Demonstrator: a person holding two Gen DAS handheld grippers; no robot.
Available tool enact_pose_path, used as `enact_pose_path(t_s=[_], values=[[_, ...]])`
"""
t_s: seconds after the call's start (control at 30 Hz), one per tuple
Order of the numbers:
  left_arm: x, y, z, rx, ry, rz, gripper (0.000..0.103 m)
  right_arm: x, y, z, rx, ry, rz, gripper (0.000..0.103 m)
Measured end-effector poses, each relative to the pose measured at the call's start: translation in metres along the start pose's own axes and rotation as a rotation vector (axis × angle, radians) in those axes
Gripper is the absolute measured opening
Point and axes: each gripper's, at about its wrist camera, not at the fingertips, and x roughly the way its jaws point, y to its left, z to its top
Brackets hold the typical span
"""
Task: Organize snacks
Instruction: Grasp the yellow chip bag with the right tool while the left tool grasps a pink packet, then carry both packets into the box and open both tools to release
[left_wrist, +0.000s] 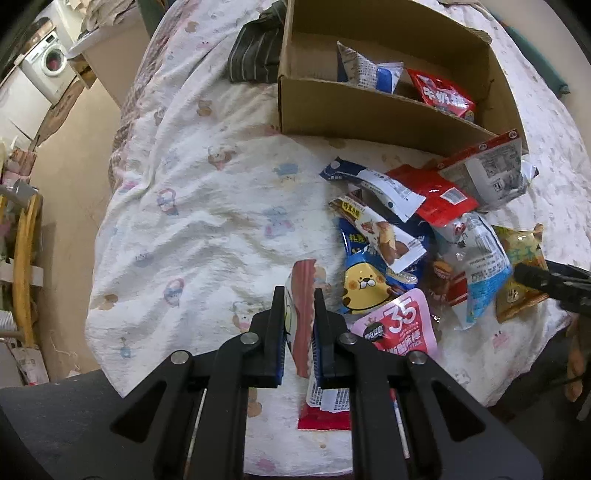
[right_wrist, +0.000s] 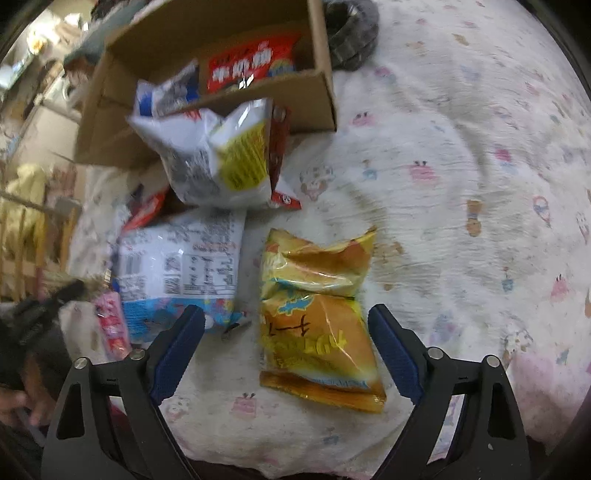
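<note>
**Already one packet pinched, another framed**

Down on the bed sheet (left_wrist: 192, 206), the left gripper (left_wrist: 299, 295) has its fingers (left_wrist: 277, 325) clamped on a thin red-and-white snack packet (left_wrist: 301, 314), which stands on edge just nearer the camera than the snack pile (left_wrist: 424, 236). The cardboard box (left_wrist: 354, 110) sits beyond that pile — two packets lie inside it, a red one (left_wrist: 443, 96) and a blue-and-white one (left_wrist: 369, 72).

The right gripper (right_wrist: 286, 345) has its fingers (right_wrist: 395, 350) spread wide, not touching the yellow snack bag (right_wrist: 317, 317) that lies flat between them. That bag rests on the sheet well in front of the box, beside a white-and-blue packet (right_wrist: 181, 266).
</note>
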Motion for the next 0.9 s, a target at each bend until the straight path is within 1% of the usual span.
enact_pose_path(t_s=[0.03, 0.07, 0.1, 0.13, 0.2, 0.27, 0.4, 0.57, 0.63, 0.77, 0.83, 0.9], values=[[-0.001, -0.001, 0.001, 0.003, -0.005, 0.003, 0.009, 0.004, 0.001, 0.0, -0.009, 0.014, -0.013, 0.078], [-0.002, -0.001, 0.0, 0.005, -0.013, 0.011, 0.009, 0.006, 0.0, -0.001, -0.012, 0.021, -0.02, 0.072], [-0.002, 0.0, 0.001, 0.004, -0.017, 0.015, 0.009, 0.007, 0.0, -0.002, -0.014, 0.023, -0.023, 0.063], [-0.002, 0.002, 0.002, 0.0, -0.019, 0.015, 0.009, 0.006, -0.001, -0.003, -0.019, 0.022, -0.03, 0.057], [-0.003, 0.004, 0.003, -0.012, -0.021, 0.012, 0.009, 0.003, -0.005, -0.005, -0.014, 0.014, -0.028, 0.049], [-0.005, 0.006, 0.003, -0.021, -0.028, 0.012, 0.009, -0.008, -0.008, -0.007, -0.02, -0.017, -0.019, 0.045], [-0.011, 0.006, 0.002, -0.031, -0.047, 0.01, 0.009, -0.037, -0.018, -0.009, 0.006, -0.105, 0.017, 0.043], [-0.022, 0.002, 0.005, -0.035, -0.081, 0.012, 0.009, -0.079, -0.033, -0.018, 0.075, -0.242, 0.152, 0.043], [-0.027, 0.0, 0.008, -0.035, -0.096, 0.011, 0.009, -0.095, -0.033, -0.02, 0.073, -0.283, 0.177, 0.043], [-0.04, -0.005, 0.015, -0.033, -0.131, 0.007, 0.009, -0.107, -0.021, -0.018, 0.062, -0.323, 0.2, 0.043], [-0.049, -0.006, 0.018, -0.04, -0.144, -0.019, 0.009, -0.114, -0.015, -0.015, 0.056, -0.336, 0.215, 0.043], [-0.06, -0.007, 0.022, -0.04, -0.172, -0.026, 0.009, -0.116, -0.009, -0.013, 0.047, -0.351, 0.227, 0.043]])
